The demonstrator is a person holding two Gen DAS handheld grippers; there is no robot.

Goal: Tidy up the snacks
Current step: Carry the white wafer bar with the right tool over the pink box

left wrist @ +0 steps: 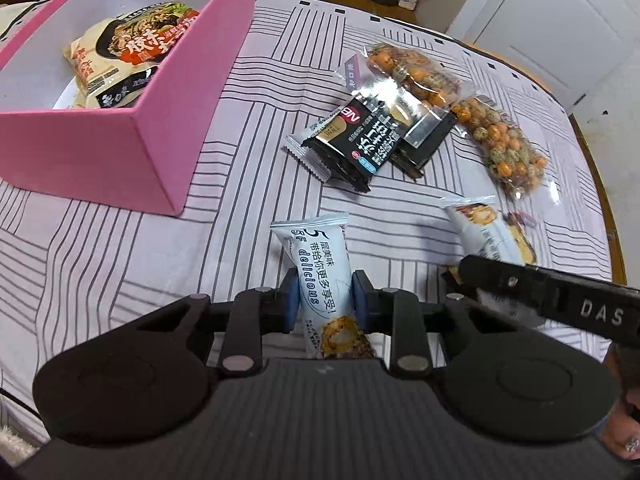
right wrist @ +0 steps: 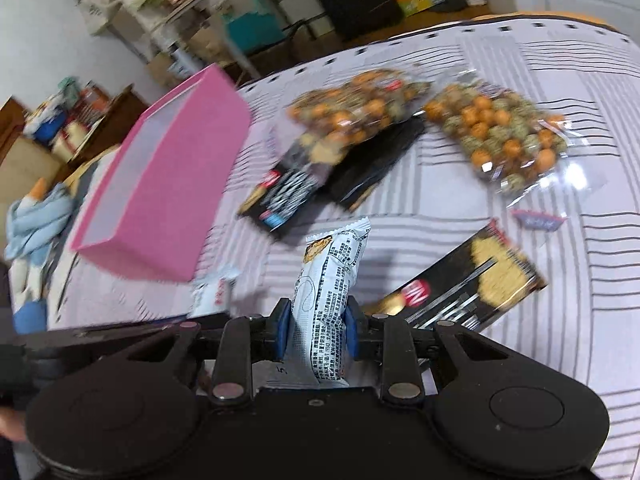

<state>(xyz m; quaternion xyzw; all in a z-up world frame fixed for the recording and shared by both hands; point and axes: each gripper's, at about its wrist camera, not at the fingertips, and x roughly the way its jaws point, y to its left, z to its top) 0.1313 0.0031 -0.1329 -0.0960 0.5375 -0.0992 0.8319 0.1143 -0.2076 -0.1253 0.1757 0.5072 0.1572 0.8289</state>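
**Over the striped table, two snack bars gripped**

Above the table's point(left wrist: 120, 240) near edge, I am clamping a white snack bar point(left wrist: 324, 280) in my left gripper point(left wrist: 325, 300). My right gripper point(right wrist: 316, 320) is pinching another white bar point(right wrist: 328, 292). Toward the far-left corner, the pink box point(left wrist: 132, 148) is holding a noodle packet point(left wrist: 128, 52); black packets point(left wrist: 360, 136) and nut bags point(left wrist: 508, 148) are lying mid-table.

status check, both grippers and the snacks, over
Left gripper shut on a white snack bar. Right gripper shut on another white bar. Pink box holds one noodle pack. Path to box clear.
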